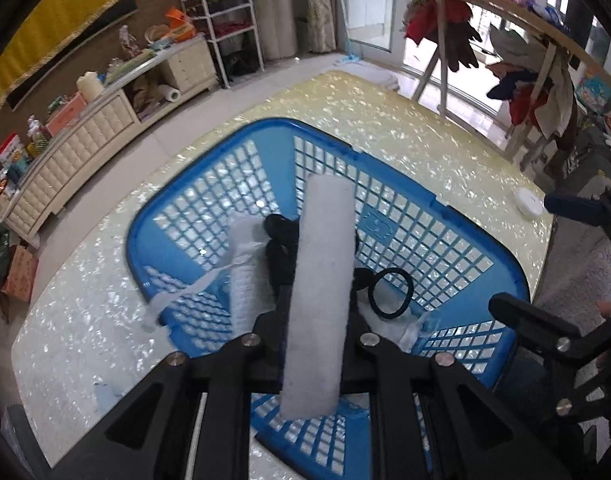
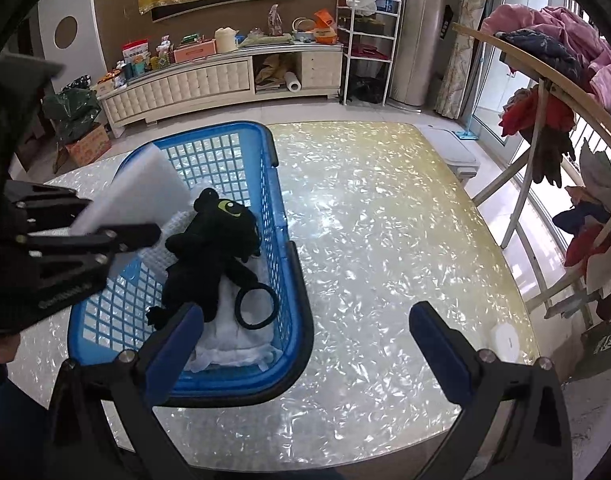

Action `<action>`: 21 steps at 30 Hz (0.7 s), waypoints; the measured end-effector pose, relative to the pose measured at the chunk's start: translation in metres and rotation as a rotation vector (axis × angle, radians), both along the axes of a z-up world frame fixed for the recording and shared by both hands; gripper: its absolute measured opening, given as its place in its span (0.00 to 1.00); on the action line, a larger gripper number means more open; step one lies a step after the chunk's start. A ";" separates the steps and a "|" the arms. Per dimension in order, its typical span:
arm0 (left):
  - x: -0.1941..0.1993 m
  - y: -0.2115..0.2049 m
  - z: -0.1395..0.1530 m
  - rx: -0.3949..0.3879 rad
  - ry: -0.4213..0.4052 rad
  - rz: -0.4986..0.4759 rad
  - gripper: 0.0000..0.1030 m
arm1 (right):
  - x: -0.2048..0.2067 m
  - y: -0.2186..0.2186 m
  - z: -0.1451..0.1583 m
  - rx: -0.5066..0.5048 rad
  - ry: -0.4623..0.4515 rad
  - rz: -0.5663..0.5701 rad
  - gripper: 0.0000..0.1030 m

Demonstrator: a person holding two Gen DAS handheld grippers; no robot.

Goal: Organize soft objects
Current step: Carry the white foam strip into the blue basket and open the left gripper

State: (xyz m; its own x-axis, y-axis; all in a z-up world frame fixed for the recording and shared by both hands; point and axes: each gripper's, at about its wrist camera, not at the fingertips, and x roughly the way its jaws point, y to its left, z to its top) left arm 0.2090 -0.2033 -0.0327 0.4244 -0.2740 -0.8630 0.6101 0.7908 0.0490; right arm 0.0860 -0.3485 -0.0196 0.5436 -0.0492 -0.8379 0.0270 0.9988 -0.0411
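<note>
My left gripper (image 1: pixel 319 316) is shut on a white foam slab (image 1: pixel 321 292) and holds it above the blue mesh basket (image 1: pixel 209 140). In the right wrist view the slab (image 2: pixel 141 196) hangs over the basket's left half (image 2: pixel 281 220), gripped by the left gripper (image 2: pixel 117 236). Inside the basket lie a black plush toy (image 2: pixel 209 248) with green eyes, a black hair band (image 2: pixel 255 306) and white cloths (image 2: pixel 233 344). The right gripper (image 2: pixel 305 314) stands open and empty by the basket's near right corner.
The basket sits on a shiny pearl-patterned table (image 2: pixel 385 220). A white round disc (image 2: pixel 505 342) lies near the table's right edge. A wooden rack of clothes (image 2: pixel 545 112) stands to the right. A low cabinet (image 2: pixel 209 80) and a white shelf unit (image 2: pixel 369 48) line the far wall.
</note>
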 end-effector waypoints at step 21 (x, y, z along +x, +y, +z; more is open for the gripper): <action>0.013 -0.020 -0.027 0.073 0.064 0.000 0.62 | 0.002 -0.009 -0.005 0.041 -0.010 -0.030 1.00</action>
